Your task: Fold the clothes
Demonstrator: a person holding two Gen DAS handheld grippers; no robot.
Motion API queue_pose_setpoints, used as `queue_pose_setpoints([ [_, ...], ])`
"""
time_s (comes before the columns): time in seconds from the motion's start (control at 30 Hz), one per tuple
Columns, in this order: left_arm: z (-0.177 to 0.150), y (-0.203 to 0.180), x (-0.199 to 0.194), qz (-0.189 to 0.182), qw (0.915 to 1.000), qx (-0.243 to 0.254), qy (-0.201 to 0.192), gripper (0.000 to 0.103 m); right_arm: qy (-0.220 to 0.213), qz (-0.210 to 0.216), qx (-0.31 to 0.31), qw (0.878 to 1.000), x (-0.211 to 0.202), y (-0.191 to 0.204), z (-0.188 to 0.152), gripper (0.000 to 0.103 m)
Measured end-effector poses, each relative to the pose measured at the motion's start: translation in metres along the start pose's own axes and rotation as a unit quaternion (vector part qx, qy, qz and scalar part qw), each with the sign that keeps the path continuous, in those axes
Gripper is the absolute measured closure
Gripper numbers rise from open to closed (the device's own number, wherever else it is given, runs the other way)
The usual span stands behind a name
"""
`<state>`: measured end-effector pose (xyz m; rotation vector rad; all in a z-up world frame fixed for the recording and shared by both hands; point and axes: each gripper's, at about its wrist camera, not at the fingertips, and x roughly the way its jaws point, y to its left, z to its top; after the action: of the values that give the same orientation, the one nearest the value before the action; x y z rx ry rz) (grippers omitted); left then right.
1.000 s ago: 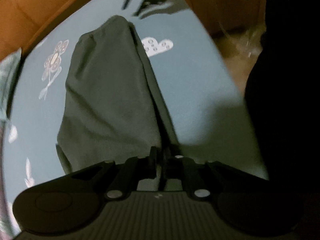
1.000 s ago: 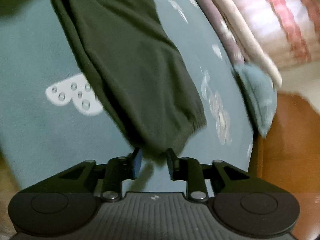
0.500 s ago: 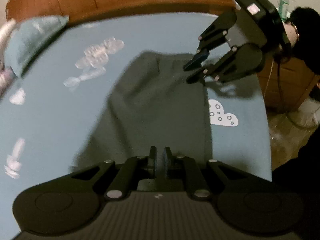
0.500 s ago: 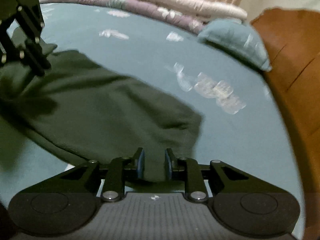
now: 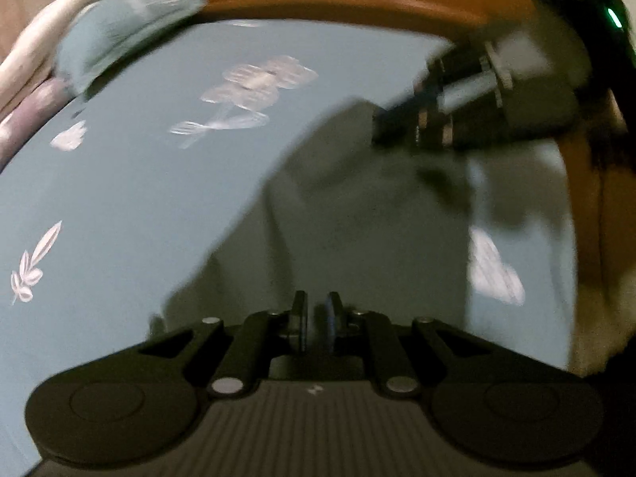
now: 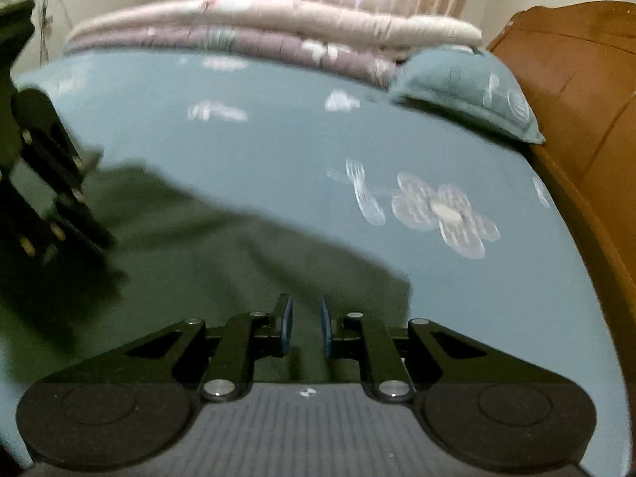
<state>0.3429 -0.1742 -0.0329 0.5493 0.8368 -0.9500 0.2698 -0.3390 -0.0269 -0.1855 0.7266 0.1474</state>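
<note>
Dark green garment (image 6: 222, 274) spread flat on the blue bedsheet (image 6: 254, 151), long axis running left to right in the right wrist view. Left gripper (image 5: 317, 318) pinched nearly closed on its near edge; right gripper (image 6: 305, 320) slightly apart, cloth between.
</note>
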Motion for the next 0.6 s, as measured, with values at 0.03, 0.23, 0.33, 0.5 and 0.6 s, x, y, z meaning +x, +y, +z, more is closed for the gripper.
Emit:
queue_pose_setpoints([
  [0.03, 0.002, 0.007, 0.005, 0.009, 0.9997, -0.021, -0.004, 0.091, 0.002, 0.0, 0.011, 1.0, 0.004, -0.004, -0.002, 0.086],
  [0.23, -0.014, 0.061, 0.024, 0.114, 0.9869, -0.112, 0.024, 0.088, 0.017, -0.002, 0.076, 0.997, 0.024, -0.034, -0.02, 0.089],
  [0.33, -0.012, 0.068, 0.018, 0.131, 0.9833, -0.123, 0.028, 0.086, 0.025, -0.004, 0.108, 0.994, 0.033, -0.049, -0.029, 0.103],
  [0.5, 0.003, 0.036, -0.009, 0.082, 0.9924, -0.092, -0.009, 0.088, 0.02, -0.011, 0.06, 0.998, 0.009, -0.021, -0.013, 0.087],
  [0.6, 0.0, 0.009, -0.015, 0.043, 0.9965, -0.071, -0.005, 0.087, 0.03, 0.014, 0.045, 0.998, 0.0, -0.009, -0.016, 0.083],
])
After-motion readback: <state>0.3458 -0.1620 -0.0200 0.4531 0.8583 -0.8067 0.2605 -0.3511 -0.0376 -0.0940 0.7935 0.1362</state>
